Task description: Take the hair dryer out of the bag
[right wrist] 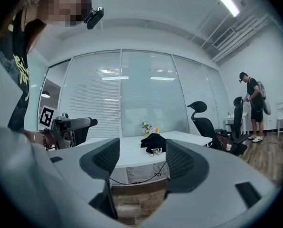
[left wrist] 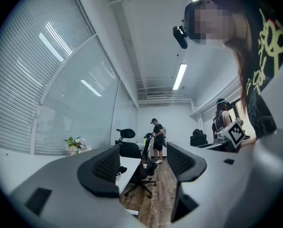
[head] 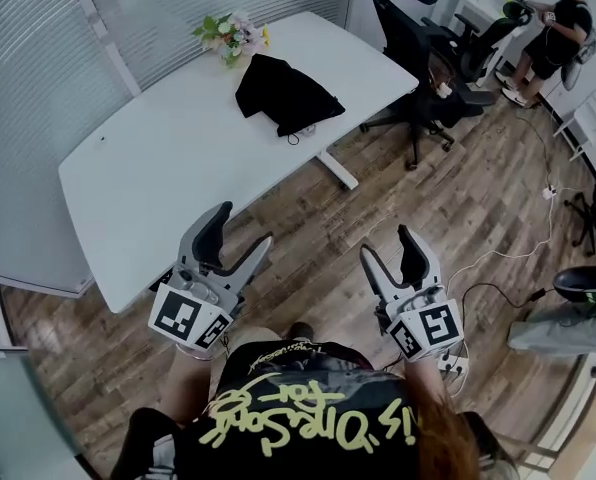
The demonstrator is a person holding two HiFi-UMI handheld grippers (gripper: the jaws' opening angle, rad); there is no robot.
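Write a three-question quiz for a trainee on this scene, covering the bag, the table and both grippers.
1. True or false: the left gripper is shut on the black bag.
2. Which of these also sits on the white table, close to the bag? A. flowers B. a laptop C. a mug
3. Fill the gap: the fingers of the right gripper stand ___, with nothing between them.

Key: 1 false, as it is held over the floor, short of the table, fingers apart and empty; 2 A; 3 apart.
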